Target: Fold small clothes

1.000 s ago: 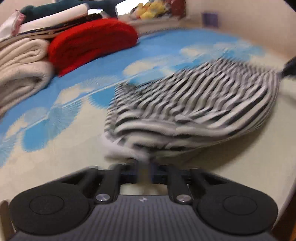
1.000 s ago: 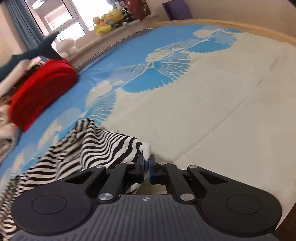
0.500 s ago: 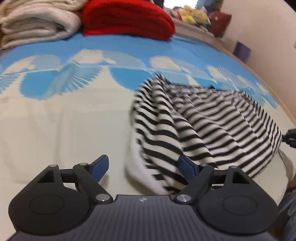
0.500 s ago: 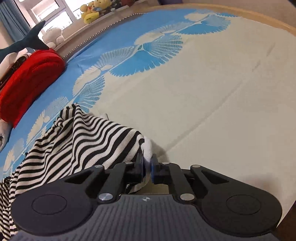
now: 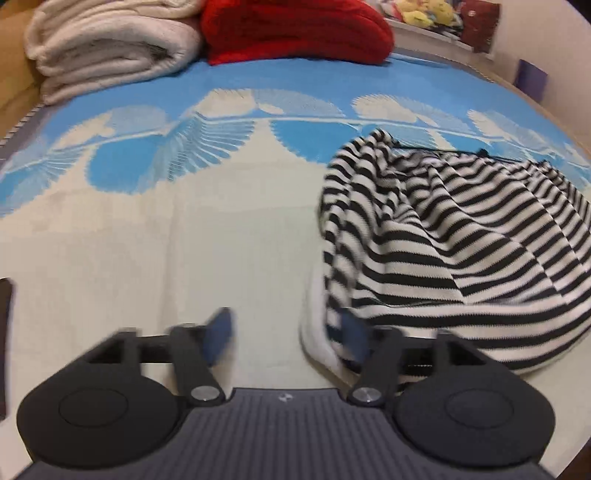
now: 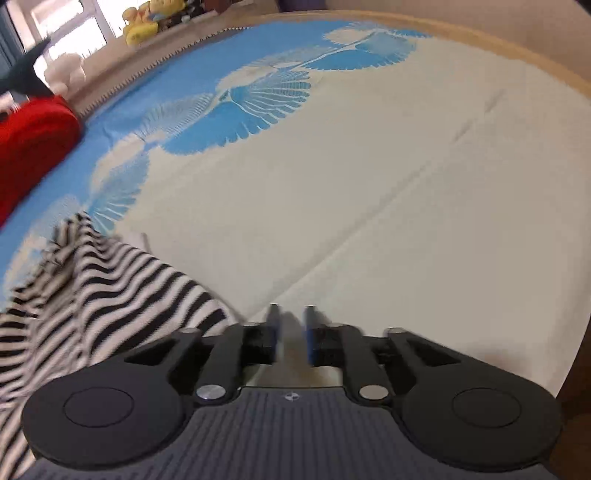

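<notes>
Both grippers have let go: the left gripper [image 5: 286,338] stands wide apart, narrowing slightly, and the right gripper [image 6: 291,334] has just been opening (nothing between either pair). The striped garment [image 5: 454,243] now lies bunched on the bedspread [image 5: 184,236], laid down, by my reading, but still unsmoothed

A bedspread [image 5: 229,229] covers the whole surface, cream on the near side and bright blue on the far side, with pale fan or feather shapes printed along the boundary. At the far left lies a folded cream blanket [image 5: 107,44], thick and fluffy. Just right of it, touching it, sits a folded red knit [image 5: 295,31]. Farther off, on a ledge by the wall, yellow plush toys [image 5: 424,13] sit in a row. A dark shark-like plush [image 6: 26,74] shows above the red knit at far left in the right wrist view.
</notes>
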